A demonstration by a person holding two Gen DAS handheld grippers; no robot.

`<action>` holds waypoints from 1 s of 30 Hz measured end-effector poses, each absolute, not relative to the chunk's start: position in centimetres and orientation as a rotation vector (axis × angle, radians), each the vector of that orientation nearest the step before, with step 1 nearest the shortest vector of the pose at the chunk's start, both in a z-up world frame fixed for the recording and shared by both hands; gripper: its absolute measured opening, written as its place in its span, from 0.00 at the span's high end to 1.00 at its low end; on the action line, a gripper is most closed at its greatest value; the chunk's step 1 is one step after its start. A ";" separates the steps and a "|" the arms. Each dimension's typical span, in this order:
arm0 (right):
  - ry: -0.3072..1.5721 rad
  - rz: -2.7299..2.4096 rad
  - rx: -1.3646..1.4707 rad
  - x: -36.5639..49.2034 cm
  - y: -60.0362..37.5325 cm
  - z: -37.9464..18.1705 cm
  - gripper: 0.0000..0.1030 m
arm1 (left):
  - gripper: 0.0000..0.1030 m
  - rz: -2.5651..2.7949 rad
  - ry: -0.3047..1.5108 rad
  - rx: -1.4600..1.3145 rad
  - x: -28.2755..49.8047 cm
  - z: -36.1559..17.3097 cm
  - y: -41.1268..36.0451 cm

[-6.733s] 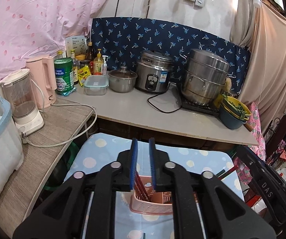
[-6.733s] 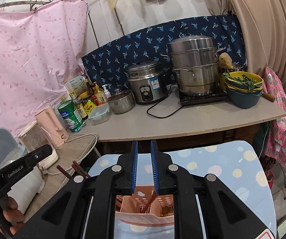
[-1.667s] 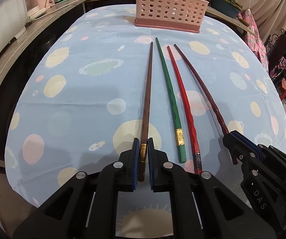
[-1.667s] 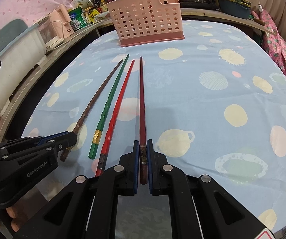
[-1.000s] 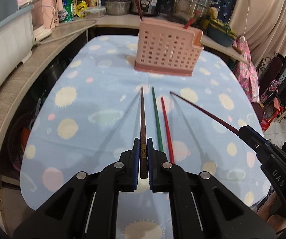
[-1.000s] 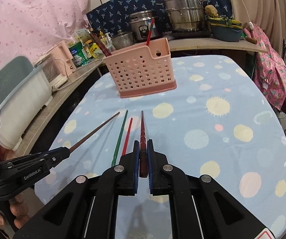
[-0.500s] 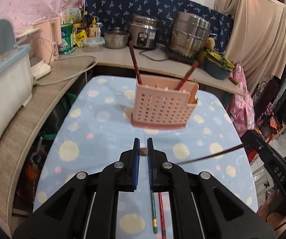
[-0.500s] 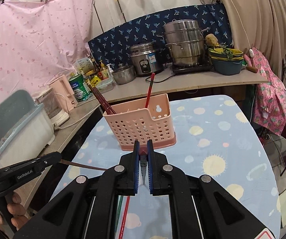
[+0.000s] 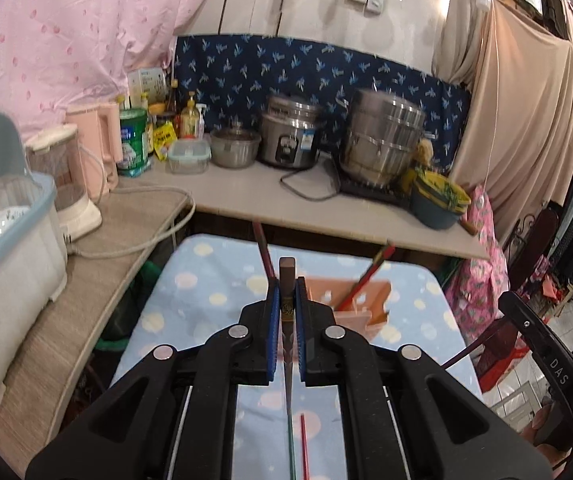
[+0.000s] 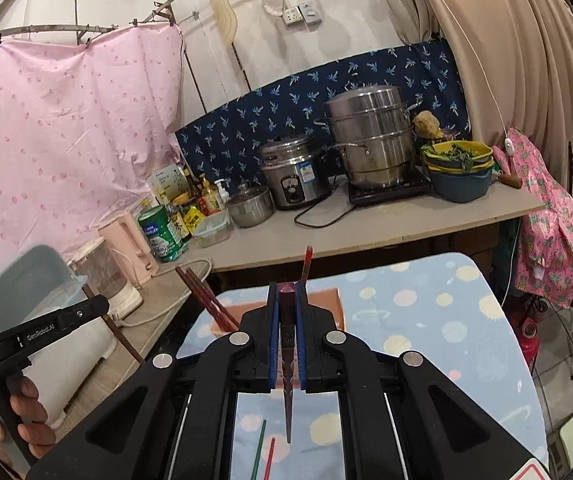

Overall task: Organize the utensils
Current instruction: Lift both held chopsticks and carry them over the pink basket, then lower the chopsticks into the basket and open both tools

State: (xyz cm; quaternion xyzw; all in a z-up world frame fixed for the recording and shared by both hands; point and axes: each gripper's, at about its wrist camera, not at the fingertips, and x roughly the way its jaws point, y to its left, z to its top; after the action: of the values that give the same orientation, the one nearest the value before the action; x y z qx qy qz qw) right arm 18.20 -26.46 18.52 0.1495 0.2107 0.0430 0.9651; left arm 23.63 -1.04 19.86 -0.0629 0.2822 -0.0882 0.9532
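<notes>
Left claw [image 9: 286,312] was clenched on a brown chopstick [image 9: 286,276], blue ribbed pads [image 9: 273,320] pressing its square-cut upper end from both sides. The stick stood nearly upright, blunt end poking just above the fingertips, long axis dropping between the black arms with its thin tip pointing down at the surface [image 9: 190,304]. There was a small gold band where the pads bit.

Right claw [image 10: 287,316] was clamped just the same on a dark red chopstick [image 10: 286,380], a twisted, tapering shaft, thick end up between the pads, pointed tip hanging down toward the cloth.

Both sticks hung above the near side of the pink basket [image 9: 366,300], a perforated plastic box with a cut-away corner, mostly hidden behind the claws. Inside it, a red chopstick [image 9: 370,274] leaned up and right, and a darker stick [image 9: 262,248] stuck up at the left; from the right wrist camera that looked like two dark sticks [image 10: 202,296] leaning left together.

Flat on the cloth, below the claws, lay a green chopstick [image 10: 258,452] and a slim red one [image 10: 270,458] side by side, close but apart, long axes running toward the basket.

The surface wore a smooth pale-blue cloth with yellow and pink dots and little suns.
</notes>
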 end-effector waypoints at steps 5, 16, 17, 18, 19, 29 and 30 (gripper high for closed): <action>0.345 0.083 0.319 20.8 -27.0 22.4 0.93 | 0.93 -0.170 0.483 -0.152 25.7 23.6 -0.9; 0.308 0.080 0.307 27.5 -25.8 25.4 0.93 | 0.93 -0.143 0.404 -0.147 30.4 26.0 -2.4; 0.318 0.079 0.302 28.0 -25.6 25.1 0.93 | 0.93 -0.137 0.412 -0.139 30.9 25.6 -2.6; 0.332 0.078 0.297 28.5 -25.5 24.7 0.93 | 0.93 -0.136 0.423 -0.135 31.2 25.2 -2.6; 0.343 0.078 0.293 28.9 -25.4 24.3 0.93 | 0.93 -0.136 0.433 -0.133 31.5 24.7 -2.7; 0.467 0.064 0.271 31.4 -24.7 19.0 0.93 | 0.93 -0.110 0.542 -0.130 33.6 19.8 -2.6; 0.475 0.064 0.271 31.5 -24.6 18.6 0.93 | 0.93 -0.110 0.548 -0.132 33.7 19.6 -2.5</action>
State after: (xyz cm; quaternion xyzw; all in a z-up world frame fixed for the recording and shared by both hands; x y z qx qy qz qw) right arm 31.51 -24.63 18.62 0.1338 0.2346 0.0316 0.9623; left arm 33.70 -2.49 19.57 -0.0652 0.2700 -0.0542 0.9591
